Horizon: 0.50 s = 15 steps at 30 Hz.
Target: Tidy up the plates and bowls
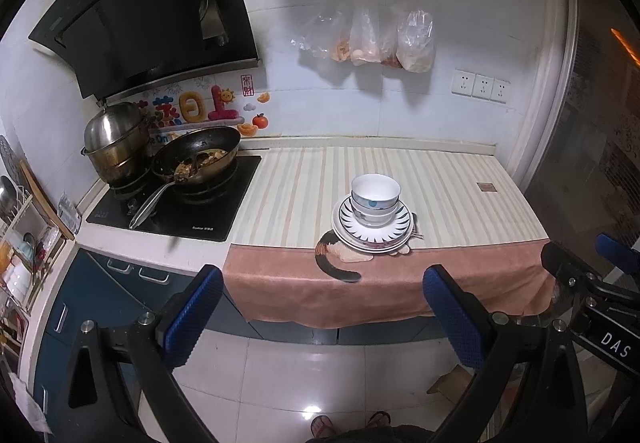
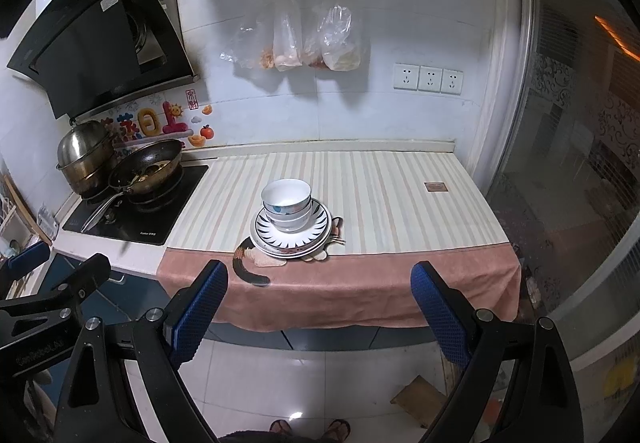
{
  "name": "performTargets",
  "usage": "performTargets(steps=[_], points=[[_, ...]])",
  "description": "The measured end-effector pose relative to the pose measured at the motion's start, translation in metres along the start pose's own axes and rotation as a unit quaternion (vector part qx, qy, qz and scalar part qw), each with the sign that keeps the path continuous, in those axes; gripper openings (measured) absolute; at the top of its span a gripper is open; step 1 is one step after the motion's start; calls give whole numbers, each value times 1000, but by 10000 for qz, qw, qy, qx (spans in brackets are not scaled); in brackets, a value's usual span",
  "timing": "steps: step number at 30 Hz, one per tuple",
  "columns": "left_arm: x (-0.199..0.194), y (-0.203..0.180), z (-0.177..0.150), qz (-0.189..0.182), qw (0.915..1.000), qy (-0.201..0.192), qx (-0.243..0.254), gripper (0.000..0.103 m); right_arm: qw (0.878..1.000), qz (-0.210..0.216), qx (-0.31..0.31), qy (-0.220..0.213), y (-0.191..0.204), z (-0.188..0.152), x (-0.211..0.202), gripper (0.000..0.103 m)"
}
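Observation:
White bowls (image 1: 375, 198) (image 2: 286, 203) are nested in a stack on stacked plates (image 1: 394, 233) (image 2: 318, 231) with a dark ray pattern, near the front of the striped cloth on the counter. My left gripper (image 1: 322, 281) hangs open in front of the counter edge, below the stack and clear of it, nothing between its blue pads (image 1: 192, 317). My right gripper (image 2: 318, 277) is likewise open and empty, held off the counter's front edge. Each gripper shows at the side of the other's view.
A frying pan (image 1: 200, 157) with food and a steel steamer pot (image 1: 114, 139) sit on the black hob at the left. A dish rack (image 1: 18, 243) stands far left. Plastic bags (image 1: 374, 39) hang on the wall. A glass door (image 2: 580, 163) bounds the right. A person's sandalled feet (image 2: 310, 429) are on the tiled floor.

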<state>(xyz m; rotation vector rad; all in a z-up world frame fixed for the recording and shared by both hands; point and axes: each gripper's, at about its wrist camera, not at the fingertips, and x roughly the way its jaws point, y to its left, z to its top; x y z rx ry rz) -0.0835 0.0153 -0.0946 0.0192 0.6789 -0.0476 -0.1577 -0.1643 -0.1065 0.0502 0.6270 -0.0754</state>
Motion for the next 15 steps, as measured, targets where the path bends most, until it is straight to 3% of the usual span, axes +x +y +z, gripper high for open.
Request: performTargets(steps=[15], points=[[4,2,1,8,10000,16,-64,102,10000,38,8,75,-1,4,10,95]])
